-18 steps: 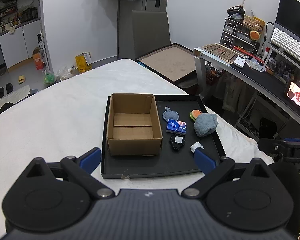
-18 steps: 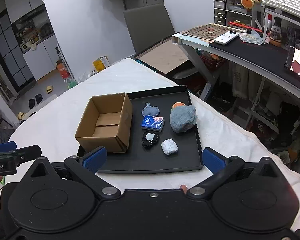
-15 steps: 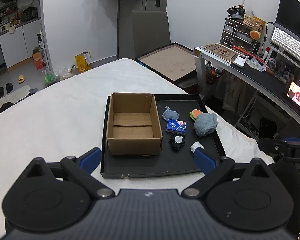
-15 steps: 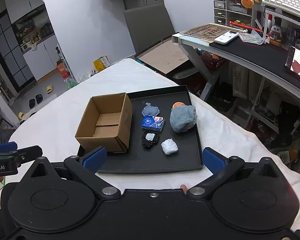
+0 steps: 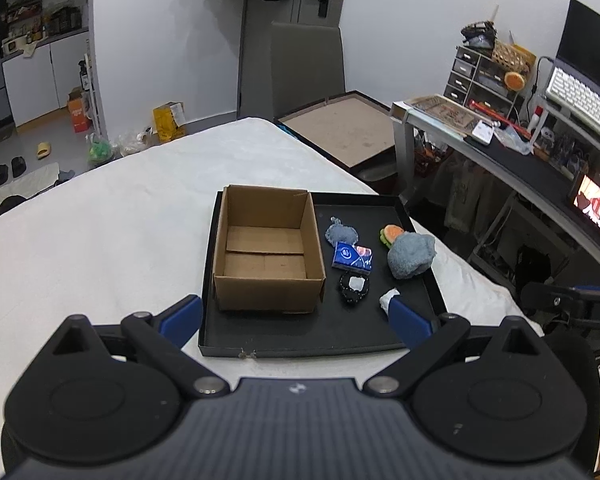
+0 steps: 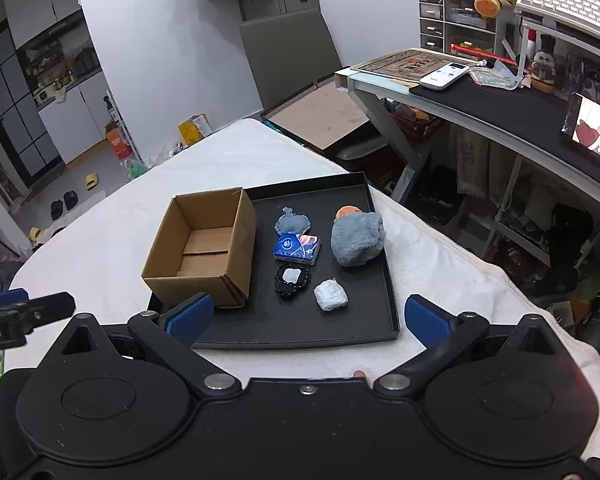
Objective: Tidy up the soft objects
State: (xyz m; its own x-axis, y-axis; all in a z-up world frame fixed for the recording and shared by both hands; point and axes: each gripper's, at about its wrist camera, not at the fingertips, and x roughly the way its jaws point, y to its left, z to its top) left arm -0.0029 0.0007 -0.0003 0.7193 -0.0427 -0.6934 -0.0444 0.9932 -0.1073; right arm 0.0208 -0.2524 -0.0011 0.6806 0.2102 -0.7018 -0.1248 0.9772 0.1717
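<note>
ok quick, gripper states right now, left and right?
Left gripper: open, holding nothing, hovering at the near edge of the black tray.
Right gripper: open, holding nothing, also short of the tray.

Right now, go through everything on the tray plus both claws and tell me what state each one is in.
Box: open, empty, upright on the tray.
Grey plush: on the tray, against the orange toy.
Blue packet: lying flat.
Grey pouch: lying flat.
Black frame: lying flat.
White wad: loose on the tray.
Left claw: open, empty.
Right claw: open, empty.
</note>
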